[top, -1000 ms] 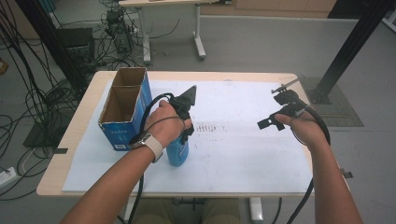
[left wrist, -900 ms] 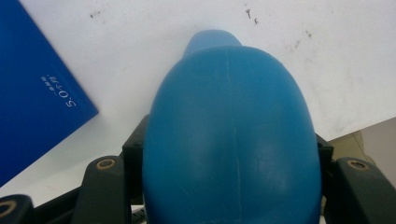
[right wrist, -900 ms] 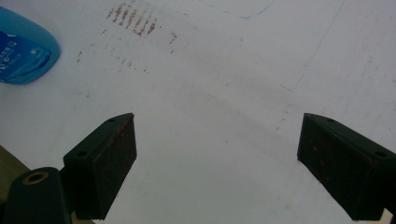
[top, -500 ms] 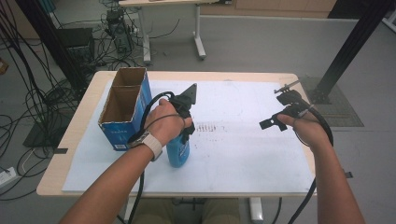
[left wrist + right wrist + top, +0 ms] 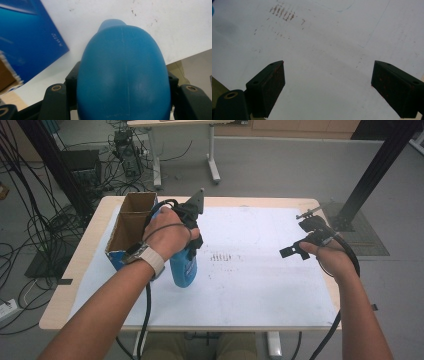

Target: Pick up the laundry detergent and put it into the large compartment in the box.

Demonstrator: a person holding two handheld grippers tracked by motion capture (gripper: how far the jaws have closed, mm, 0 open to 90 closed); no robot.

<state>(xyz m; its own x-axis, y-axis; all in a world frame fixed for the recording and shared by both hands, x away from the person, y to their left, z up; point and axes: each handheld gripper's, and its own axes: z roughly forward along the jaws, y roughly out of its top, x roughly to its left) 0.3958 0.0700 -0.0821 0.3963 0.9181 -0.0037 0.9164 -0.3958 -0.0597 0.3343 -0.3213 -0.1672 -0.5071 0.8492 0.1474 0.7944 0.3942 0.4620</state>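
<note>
Here a blue bottle (image 5: 183, 266) is clamped between the jaws of the left gripper (image 5: 192, 242), which are closed against its sides; in the left gripper view the bottle (image 5: 123, 75) bulges out past both jaws. The bottle is held upright over the white sheet (image 5: 260, 285) on the table (image 5: 90, 257), just beside an open blue cardboard box (image 5: 131, 227) at the table's left end. Whether its base touches the sheet cannot be told. The right gripper (image 5: 300, 242) is held above the sheet's right side, well apart from the bottle, jaws spread wide with nothing between them (image 5: 328, 87). Brown smudges (image 5: 283, 12) are seen on the sheet.
</note>
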